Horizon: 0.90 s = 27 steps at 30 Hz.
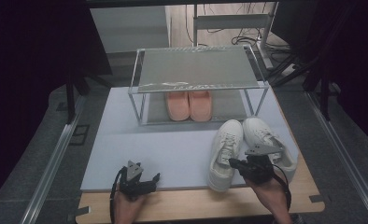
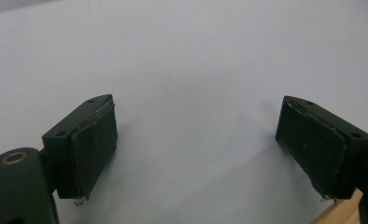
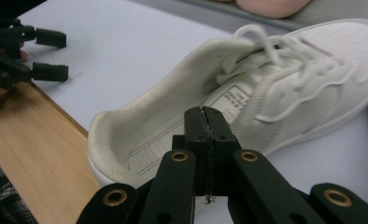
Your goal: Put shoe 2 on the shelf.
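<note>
Cream-white lace-up sneaker (image 3: 247,93), padded collar, printed insole label, near right on the tabletop (image 1: 173,149), right hand-held gripper (image 3: 205,119) jaws closed empty over its heel opening, left hand-held gripper (image 2: 196,140) wide open, empty.

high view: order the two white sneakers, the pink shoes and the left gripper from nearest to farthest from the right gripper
From the right gripper:
1. Left white sneaker, right beside the jaws.
2. Right white sneaker, under the gripper body; too close to rank against the first.
3. Pink shoes, under the clear rack.
4. Left gripper, at the mat's front edge.
</note>
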{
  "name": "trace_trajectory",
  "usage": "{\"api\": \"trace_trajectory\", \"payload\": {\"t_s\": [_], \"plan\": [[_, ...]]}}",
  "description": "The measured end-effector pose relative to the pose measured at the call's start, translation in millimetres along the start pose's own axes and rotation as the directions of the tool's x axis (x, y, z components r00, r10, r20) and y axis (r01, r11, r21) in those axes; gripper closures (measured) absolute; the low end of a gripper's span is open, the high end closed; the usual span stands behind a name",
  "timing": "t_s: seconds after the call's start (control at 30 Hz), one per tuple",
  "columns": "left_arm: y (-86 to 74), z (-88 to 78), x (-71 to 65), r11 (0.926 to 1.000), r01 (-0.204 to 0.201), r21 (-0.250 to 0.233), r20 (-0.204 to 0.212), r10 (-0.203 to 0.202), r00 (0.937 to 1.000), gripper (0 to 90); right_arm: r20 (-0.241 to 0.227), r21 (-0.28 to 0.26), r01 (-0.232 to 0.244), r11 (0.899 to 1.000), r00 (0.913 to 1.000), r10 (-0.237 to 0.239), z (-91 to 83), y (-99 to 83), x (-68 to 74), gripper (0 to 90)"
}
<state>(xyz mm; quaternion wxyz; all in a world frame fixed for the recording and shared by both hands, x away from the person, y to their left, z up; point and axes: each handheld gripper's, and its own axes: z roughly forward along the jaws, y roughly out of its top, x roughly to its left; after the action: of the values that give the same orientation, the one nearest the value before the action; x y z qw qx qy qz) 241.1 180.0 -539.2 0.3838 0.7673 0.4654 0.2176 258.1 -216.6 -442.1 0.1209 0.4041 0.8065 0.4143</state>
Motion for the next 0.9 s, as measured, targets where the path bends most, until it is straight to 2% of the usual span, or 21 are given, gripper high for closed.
{"api": "trace_trajectory", "payload": {"t_s": [0.13, 0.3, 0.67, 0.9], "plan": [[0.0, 0.0, 0.0, 1.0000, -0.001, -0.001, 0.000, 0.001, 1.0000, 12.7, -0.016, 0.011, 0.002, 1.000, 0.9999, -0.002, 8.4, -4.3, 0.1, 89.8], [0.0, 0.0, 0.0, 1.0000, -0.001, -0.001, 0.000, 0.001, 1.0000, 12.7, 0.002, 0.018, 0.012, 1.000, 0.9999, -0.012, 7.8, -5.8, -1.5, 90.0], [0.0, 0.0, 0.0, 1.0000, -0.001, -0.001, 0.000, 0.001, 1.0000, 12.7, 0.080, 0.024, -0.025, 0.999, 0.9966, 0.023, -7.4, -13.5, -23.1, 90.0], [0.0, 0.0, 0.0, 1.0000, 0.000, 0.000, 0.000, 0.000, 1.0000, 12.7, 0.088, 0.019, -0.031, 0.999, 0.9957, 0.029, -16.7, -13.2, -26.2, 89.2]]}}
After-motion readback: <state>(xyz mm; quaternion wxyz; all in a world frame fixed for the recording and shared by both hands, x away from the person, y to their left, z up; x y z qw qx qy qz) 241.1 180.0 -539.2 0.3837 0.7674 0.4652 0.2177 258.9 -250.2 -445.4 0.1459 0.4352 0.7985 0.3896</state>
